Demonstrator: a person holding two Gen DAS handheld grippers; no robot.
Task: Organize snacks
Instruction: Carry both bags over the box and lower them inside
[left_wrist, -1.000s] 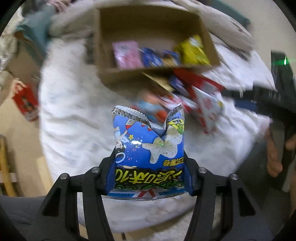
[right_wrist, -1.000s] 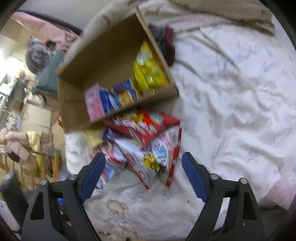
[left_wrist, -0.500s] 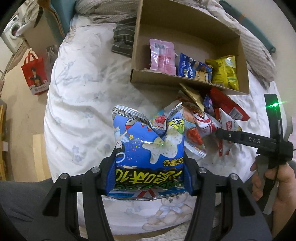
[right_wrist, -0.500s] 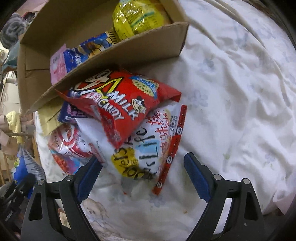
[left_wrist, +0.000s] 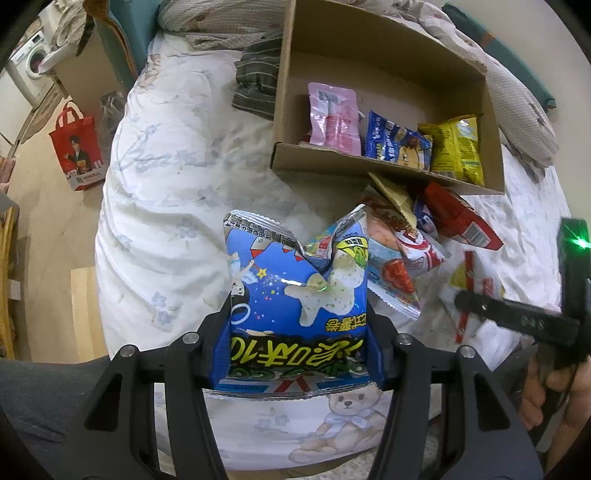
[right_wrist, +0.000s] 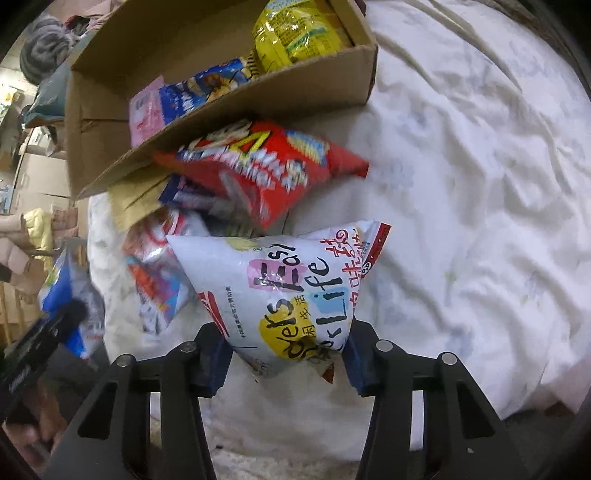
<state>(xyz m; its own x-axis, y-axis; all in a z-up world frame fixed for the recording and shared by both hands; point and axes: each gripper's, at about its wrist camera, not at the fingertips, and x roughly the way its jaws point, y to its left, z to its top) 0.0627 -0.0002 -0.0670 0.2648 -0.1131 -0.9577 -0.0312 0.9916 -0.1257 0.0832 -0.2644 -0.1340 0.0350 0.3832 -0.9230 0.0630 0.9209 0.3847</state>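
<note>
My left gripper (left_wrist: 299, 350) is shut on a blue snack bag (left_wrist: 295, 291) and holds it above the bed. My right gripper (right_wrist: 286, 358) is shut on a white snack bag (right_wrist: 284, 291) with "Easy Life" lettering. A cardboard box (left_wrist: 373, 168) on the bed holds a pink packet (left_wrist: 334, 120), a blue packet (left_wrist: 397, 142) and a yellow packet (left_wrist: 458, 147). In front of the box lies a pile with a red bag (right_wrist: 266, 166) and other packets (left_wrist: 399, 254). The box also shows in the right wrist view (right_wrist: 221, 107).
The bed has a white floral sheet (left_wrist: 166, 192). A striped cloth (left_wrist: 258, 85) lies left of the box. A red shopping bag (left_wrist: 79, 147) stands on the floor at left, near a washing machine (left_wrist: 31, 66). The right gripper's body (left_wrist: 535, 317) is at the far right.
My right gripper moved in and closed on the white bag, which now sits between its fingers. My left gripper keeps the blue bag and has turned its view toward the box.
</note>
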